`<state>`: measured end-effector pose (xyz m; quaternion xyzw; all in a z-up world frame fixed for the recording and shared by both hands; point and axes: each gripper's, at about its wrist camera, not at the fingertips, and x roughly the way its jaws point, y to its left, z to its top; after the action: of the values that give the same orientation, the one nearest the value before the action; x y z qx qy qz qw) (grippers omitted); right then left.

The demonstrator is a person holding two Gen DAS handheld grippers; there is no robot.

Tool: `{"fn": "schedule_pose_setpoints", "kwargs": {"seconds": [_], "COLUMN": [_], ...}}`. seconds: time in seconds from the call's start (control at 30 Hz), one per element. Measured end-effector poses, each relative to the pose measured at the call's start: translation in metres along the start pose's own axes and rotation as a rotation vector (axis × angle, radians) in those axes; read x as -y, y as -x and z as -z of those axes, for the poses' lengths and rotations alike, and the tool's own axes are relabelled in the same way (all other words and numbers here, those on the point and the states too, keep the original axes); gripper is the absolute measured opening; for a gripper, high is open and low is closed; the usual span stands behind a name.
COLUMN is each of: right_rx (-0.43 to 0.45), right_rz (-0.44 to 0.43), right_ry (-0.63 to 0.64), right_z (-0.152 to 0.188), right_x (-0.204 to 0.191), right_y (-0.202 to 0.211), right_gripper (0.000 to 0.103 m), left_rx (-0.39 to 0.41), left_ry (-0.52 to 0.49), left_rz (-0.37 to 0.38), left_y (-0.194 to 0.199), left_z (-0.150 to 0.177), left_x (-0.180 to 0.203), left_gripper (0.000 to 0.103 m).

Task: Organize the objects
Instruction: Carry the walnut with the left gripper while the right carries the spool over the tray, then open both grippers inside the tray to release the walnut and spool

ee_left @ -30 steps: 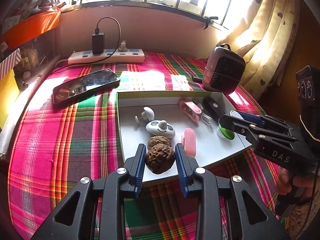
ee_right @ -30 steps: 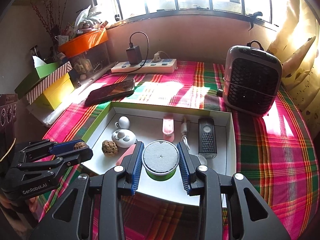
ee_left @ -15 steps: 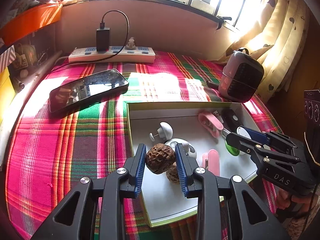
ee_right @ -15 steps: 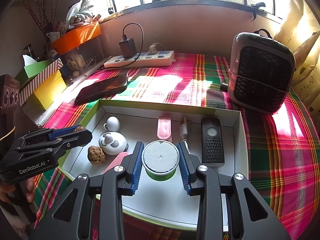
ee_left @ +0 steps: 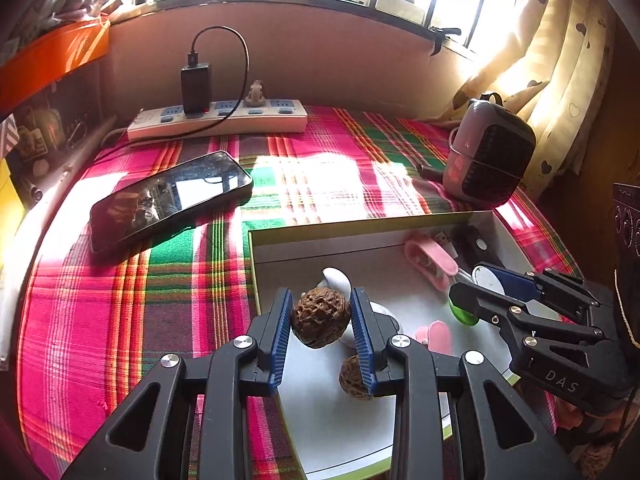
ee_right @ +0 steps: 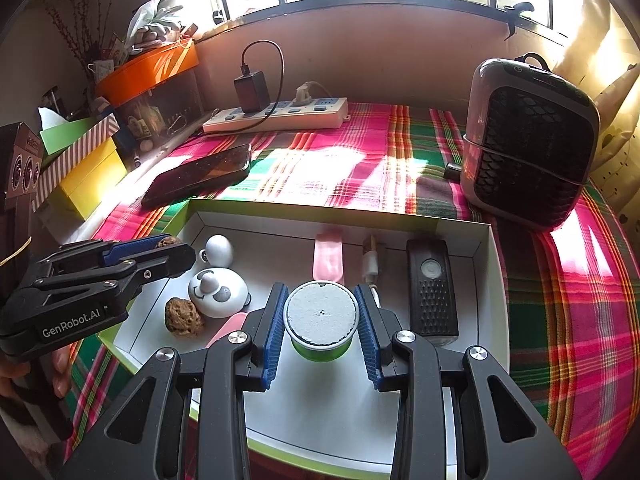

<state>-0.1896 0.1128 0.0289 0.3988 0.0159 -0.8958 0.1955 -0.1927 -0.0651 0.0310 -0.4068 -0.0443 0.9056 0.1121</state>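
Walnut [ee_left: 319, 317], brown and wrinkled, clamped between the blue pads of the left tongs [ee_left: 320, 332], held above the near-left part of a shallow white box [ee_right: 494, 280] with green outer rim. Second walnut [ee_right: 183, 316] lies on the box floor below, just beside a white panda-faced piece [ee_right: 218, 294]. Right tongs [ee_right: 320, 330] clenched on a small green cup with white lid [ee_right: 320, 322], over the box's near middle. Also in the box: a pink clip [ee_right: 329, 258], a black remote-like device [ee_right: 432, 292], a white round piece [ee_right: 219, 249]. Box rests on a surface with pink-green plaid cloth [ee_left: 120, 300]. Far left: phone [ee_left: 168, 200]; beyond it, power strip [ee_left: 224, 120]. Far right: small heater [ee_right: 528, 144].
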Motion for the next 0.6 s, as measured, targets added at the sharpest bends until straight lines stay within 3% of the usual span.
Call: {"fn": "schedule_pose_setpoints", "kwargs": {"seconds": [0.6], "right_rx": [-0.005], "right_rz": [0.022], "right_ry": [0.004], "right_z": [0.0053], "right_x": [0.0031], "right_y": [-0.0085], "right_gripper": [0.035], "left_rx": [-0.020], "left_ry": [-0.012], "left_rz": [0.005], "left_y": [-0.0093], "left_z": [-0.0013], "left_x": [0.0043], "left_gripper": [0.028]}}
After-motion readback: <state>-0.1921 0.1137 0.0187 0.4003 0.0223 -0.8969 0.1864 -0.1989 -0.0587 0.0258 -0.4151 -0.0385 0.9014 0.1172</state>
